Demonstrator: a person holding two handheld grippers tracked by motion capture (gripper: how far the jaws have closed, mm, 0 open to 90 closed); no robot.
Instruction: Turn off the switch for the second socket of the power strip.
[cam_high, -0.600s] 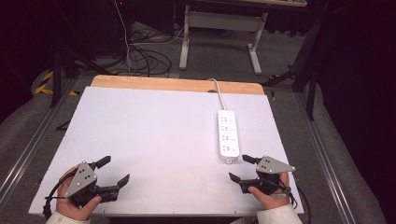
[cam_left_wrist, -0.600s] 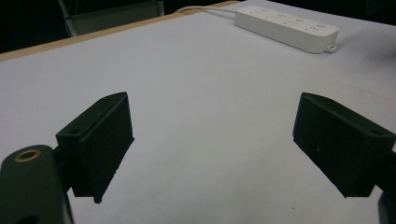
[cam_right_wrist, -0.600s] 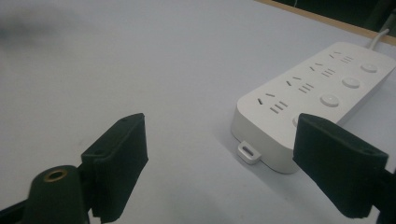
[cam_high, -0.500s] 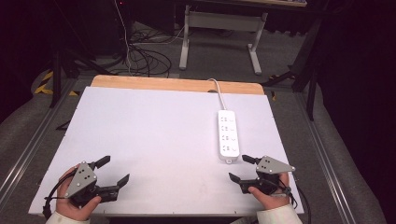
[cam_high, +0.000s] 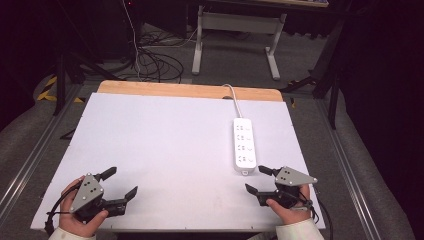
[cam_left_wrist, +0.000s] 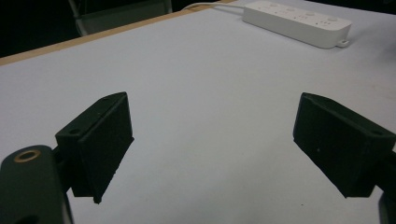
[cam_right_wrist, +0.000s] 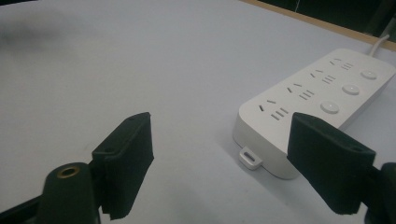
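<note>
A white power strip (cam_high: 244, 145) lies on the white table top (cam_high: 165, 145) at the right, its cable running off the far edge. My right gripper (cam_high: 259, 180) rests near the front right corner, just short of the strip's near end, jaws wide apart with nothing between them. In the right gripper view the strip (cam_right_wrist: 322, 98) lies just ahead of my right gripper (cam_right_wrist: 233, 163), toward the right jaw. My left gripper (cam_high: 119, 183) sits at the front left, open and empty. The left gripper view looks past my left gripper (cam_left_wrist: 210, 144) to the strip (cam_left_wrist: 296, 21) far off.
A wooden strip (cam_high: 185, 91) edges the table's far side. Beyond it stand a metal table frame (cam_high: 235, 30) and loose cables (cam_high: 150, 60) on the floor. Metal rails (cam_high: 30, 160) run along both sides of the table.
</note>
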